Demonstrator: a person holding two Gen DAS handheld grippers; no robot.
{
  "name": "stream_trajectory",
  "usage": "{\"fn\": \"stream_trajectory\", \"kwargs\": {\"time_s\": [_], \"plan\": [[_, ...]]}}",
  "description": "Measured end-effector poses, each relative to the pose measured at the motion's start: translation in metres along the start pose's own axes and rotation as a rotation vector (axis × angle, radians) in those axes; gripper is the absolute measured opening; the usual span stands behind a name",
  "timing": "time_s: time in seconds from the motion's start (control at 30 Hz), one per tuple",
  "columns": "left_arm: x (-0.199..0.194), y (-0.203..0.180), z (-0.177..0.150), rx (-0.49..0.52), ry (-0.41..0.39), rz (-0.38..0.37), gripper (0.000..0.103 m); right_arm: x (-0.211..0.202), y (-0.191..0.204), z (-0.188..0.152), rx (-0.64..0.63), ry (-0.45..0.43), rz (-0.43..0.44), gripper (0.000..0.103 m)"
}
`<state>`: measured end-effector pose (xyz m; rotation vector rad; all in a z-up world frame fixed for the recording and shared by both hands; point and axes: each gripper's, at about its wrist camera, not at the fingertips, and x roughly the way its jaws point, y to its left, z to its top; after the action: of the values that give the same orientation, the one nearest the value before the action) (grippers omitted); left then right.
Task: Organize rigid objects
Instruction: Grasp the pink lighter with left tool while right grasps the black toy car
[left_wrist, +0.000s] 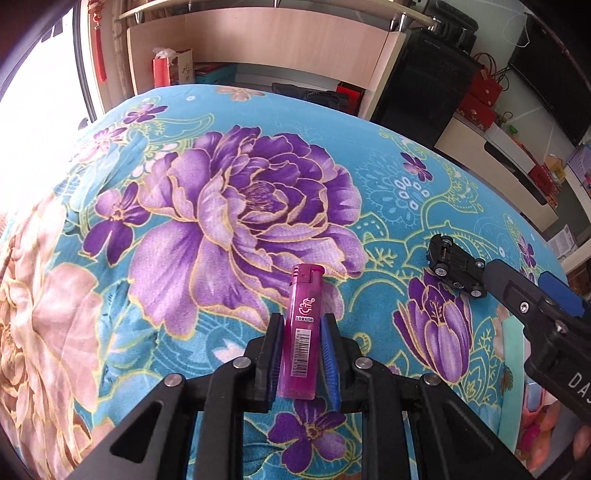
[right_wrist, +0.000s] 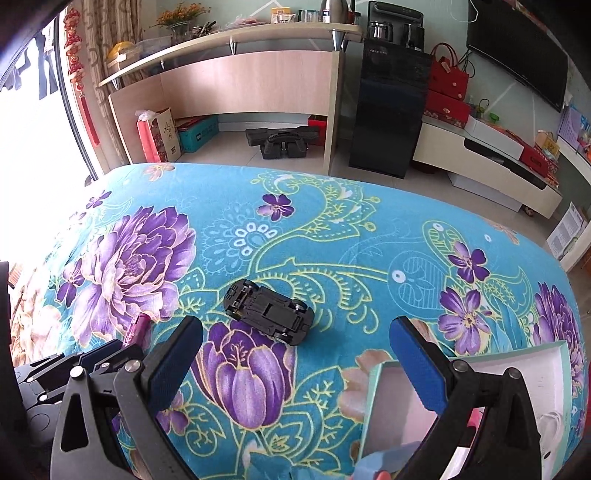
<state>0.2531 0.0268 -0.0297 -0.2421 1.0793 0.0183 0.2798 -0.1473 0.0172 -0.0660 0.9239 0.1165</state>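
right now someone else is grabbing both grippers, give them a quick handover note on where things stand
Left gripper: shut on the purple lighter, held above the floral blanket, not yet put away.
Right gripper: open and holding nothing, pointed at the black toy car.
Toy car: lying upside down, wheels up, on the blanket ahead of the right gripper, untouched by either one.
Open box: pale teal rim, on the blanket under the right gripper's right finger; most of the inside is hidden.
Done: lighter picked up.
Left: probably drop the lighter in the box, then pick up the car and put it there too.
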Motion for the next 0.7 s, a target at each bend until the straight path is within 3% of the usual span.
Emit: {"fn": "stream_trajectory", "kwargs": {"time_s": [0.3, 0.37, 0.53, 0.57, 0.7], "plan": [[-0.002, 0.017, 0.002, -0.040, -0.002, 0.009, 0.022, 0.044, 0.020, 0.005, -0.023, 0.090, -0.031, 0.096], [-0.002, 0.018, 0.003, -0.043, -0.003, 0.007, 0.022, 0.050, 0.020, 0.004, -0.014, 0.100, -0.040, 0.087], [-0.001, 0.019, 0.003, -0.044, -0.001, 0.004, 0.022, 0.059, 0.017, 0.002, 0.006, 0.116, -0.050, 0.082], [-0.001, 0.019, 0.003, -0.042, -0.001, 0.006, 0.022, 0.060, 0.017, 0.002, 0.005, 0.119, -0.051, 0.075], [-0.001, 0.018, 0.002, -0.041, -0.002, 0.010, 0.022, 0.059, 0.016, 0.002, 0.007, 0.116, -0.047, 0.075]]}}
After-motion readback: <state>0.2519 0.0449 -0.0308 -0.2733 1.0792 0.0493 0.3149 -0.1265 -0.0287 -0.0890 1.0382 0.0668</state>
